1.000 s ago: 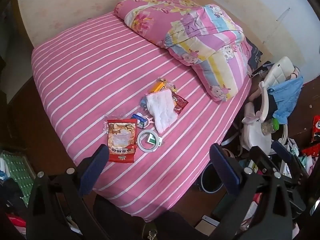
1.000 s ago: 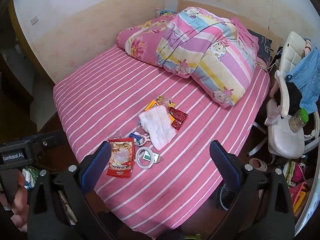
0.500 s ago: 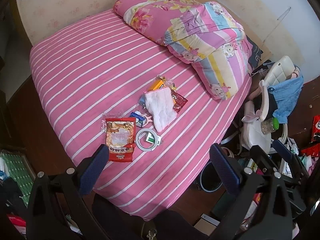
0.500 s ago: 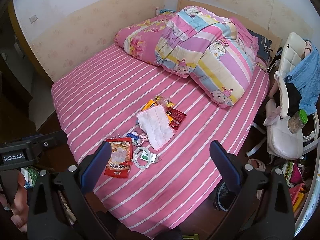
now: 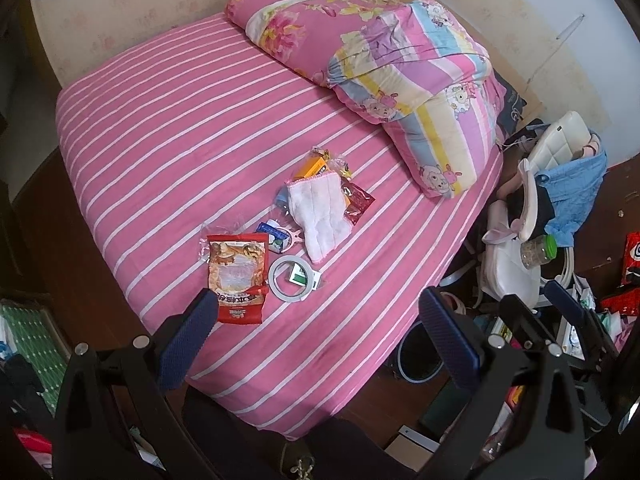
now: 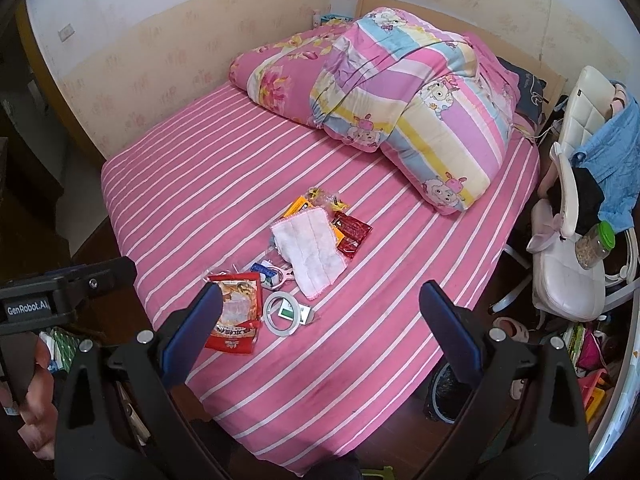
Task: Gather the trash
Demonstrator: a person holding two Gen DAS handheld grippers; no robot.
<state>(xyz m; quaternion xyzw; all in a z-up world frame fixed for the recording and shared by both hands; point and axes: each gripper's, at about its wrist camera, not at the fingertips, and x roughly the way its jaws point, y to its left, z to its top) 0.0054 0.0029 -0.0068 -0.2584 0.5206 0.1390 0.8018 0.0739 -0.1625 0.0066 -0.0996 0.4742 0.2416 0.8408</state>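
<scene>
A heap of trash lies mid-bed on the pink striped sheet (image 5: 168, 128): a red snack bag (image 5: 238, 276), a white tape ring (image 5: 289, 279) around a small green box, a white cloth (image 5: 320, 216), a dark red wrapper (image 5: 357, 202) and an orange packet (image 5: 314, 166). The same items show in the right wrist view: the snack bag (image 6: 236, 316), the tape ring (image 6: 282, 314), the cloth (image 6: 308, 250). My left gripper (image 5: 318, 338) is open and empty, high above the bed's near edge. My right gripper (image 6: 320, 334) is open and empty, also above the near edge.
A folded quilt (image 5: 400, 72) lies at the head of the bed. A white chair (image 6: 568, 272) with blue clothes and a green-lidded jar (image 6: 596, 246) stands on the right. A dark bin (image 5: 418, 356) sits on the floor by the bed. Clutter covers the floor at right.
Both views have drifted slightly, so the trash heap sits a little lower and closer to the fingers. Both grippers stay open. Nothing on the bed has moved.
</scene>
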